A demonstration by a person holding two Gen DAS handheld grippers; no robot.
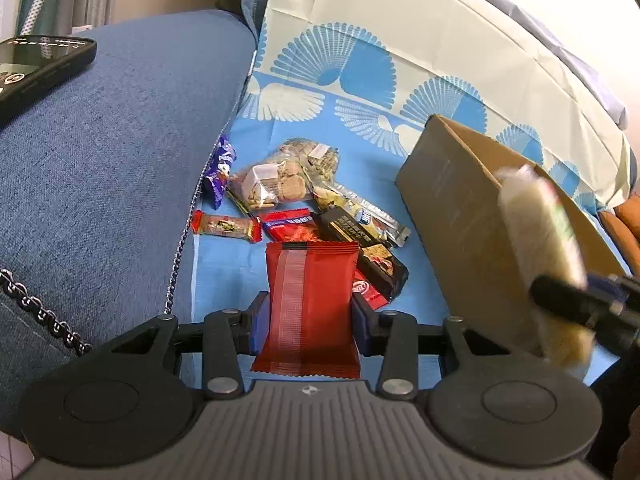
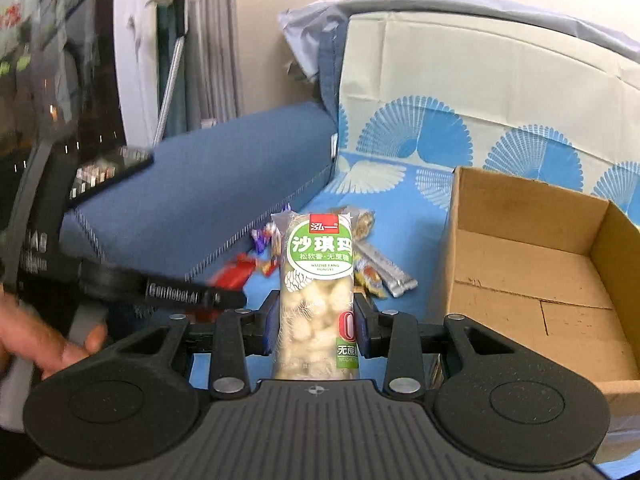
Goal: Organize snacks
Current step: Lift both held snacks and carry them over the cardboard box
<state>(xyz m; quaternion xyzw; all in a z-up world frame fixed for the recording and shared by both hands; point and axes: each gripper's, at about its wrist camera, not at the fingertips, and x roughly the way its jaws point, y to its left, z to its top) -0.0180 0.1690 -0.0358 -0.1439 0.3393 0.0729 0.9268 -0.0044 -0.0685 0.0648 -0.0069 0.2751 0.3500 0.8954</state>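
So two snacks are being carried at once here. The left hand-held gripper (image 1: 310, 312) is clamped on a red packet (image 1: 310, 300), held seam side up, so no brand can be read off it. The right hand-held gripper (image 2: 316, 326) is clamped on a clear-and-green sachima bar (image 2: 318, 292), held upright above the blue sheet (image 2: 404, 216), just left of the cardboard box (image 2: 532, 280).

The step in hand looks like the carry from pile to box. The box looks empty in the right wrist view, so the job is judged to be barely started. Next, the bar probably needs to be swung right over the near wall of the box and let go inside, then the red packet brought across the same way. The box walls are tall, so some lift is called for first.

Writing: the bar is printed "沙琪玛" with "WUZHETANG HONGYI" under it, plus a big red "0". "GenRobot.AI" is seen on the other gripper's side in the right wrist view.

The rest of the snack pile (image 1: 304, 204) is left on the sheet beside a blue cushion (image 1: 112, 160), where a phone (image 1: 36, 64) is lying.
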